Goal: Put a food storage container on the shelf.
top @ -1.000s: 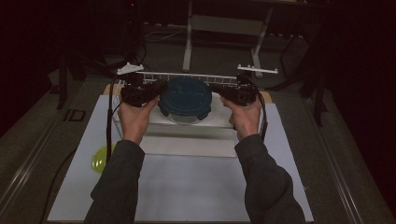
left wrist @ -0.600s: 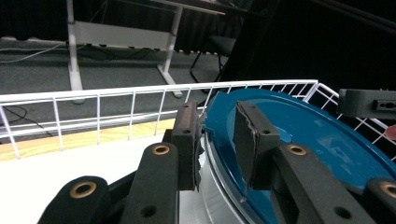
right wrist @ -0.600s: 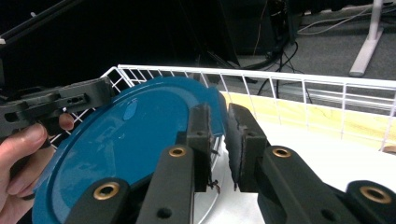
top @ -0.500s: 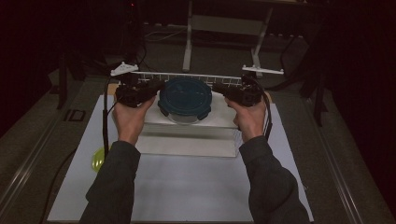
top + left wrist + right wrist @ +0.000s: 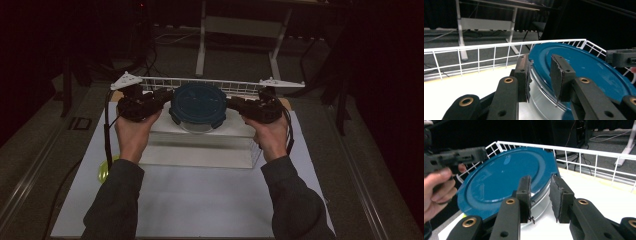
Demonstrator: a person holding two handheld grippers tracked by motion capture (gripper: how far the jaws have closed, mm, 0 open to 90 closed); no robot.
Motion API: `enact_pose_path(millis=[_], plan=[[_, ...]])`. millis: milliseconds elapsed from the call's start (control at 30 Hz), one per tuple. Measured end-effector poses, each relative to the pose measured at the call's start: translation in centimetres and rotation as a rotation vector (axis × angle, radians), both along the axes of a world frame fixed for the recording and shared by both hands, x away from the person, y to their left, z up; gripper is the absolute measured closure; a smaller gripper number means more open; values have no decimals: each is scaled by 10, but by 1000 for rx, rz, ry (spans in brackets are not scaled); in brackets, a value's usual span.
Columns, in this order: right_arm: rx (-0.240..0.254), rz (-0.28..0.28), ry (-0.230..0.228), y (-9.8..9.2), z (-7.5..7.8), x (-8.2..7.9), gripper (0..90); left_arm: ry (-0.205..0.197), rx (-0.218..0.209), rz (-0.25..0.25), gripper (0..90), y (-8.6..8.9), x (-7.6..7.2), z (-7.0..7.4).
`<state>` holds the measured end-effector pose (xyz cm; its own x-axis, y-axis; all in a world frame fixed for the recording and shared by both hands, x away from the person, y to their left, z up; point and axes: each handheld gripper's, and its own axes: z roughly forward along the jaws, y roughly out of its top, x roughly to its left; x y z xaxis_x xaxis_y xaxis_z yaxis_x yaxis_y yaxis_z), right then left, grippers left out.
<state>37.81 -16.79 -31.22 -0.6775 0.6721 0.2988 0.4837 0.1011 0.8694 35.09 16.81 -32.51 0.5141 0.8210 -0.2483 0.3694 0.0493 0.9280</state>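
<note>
Both your claws had just been opening: the left gripper and right gripper stood parted, each astride the rim of the blue-lidded container between them. Pulling away crookedly risked a pad snagging the lid and dragging it.

Dim light in the high view leaves the jaws of the left gripper and right gripper too dark to tell apart beside the lid. The lid hides most of the clear bowl beneath it. In the left gripper view, the lid runs off the right and bottom edges beyond the jaws. A yellow-green object, behind the left forearm, is half covered by the sleeve and cannot be identified.
</note>
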Motion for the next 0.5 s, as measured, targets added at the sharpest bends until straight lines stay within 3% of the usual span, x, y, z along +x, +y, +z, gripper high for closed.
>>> enact_pose_path(millis=[267,333,500], plan=[[-18,29,-7,-3,-3,-11,695,-32,20,-43,697,1,-14,5],[-25,35,-9,-4,-5,-14,693,-47,31,-58,693,3,-19,2],[-37,47,-11,-8,-9,-20,685,-37,42,-51,686,10,-23,-9]])
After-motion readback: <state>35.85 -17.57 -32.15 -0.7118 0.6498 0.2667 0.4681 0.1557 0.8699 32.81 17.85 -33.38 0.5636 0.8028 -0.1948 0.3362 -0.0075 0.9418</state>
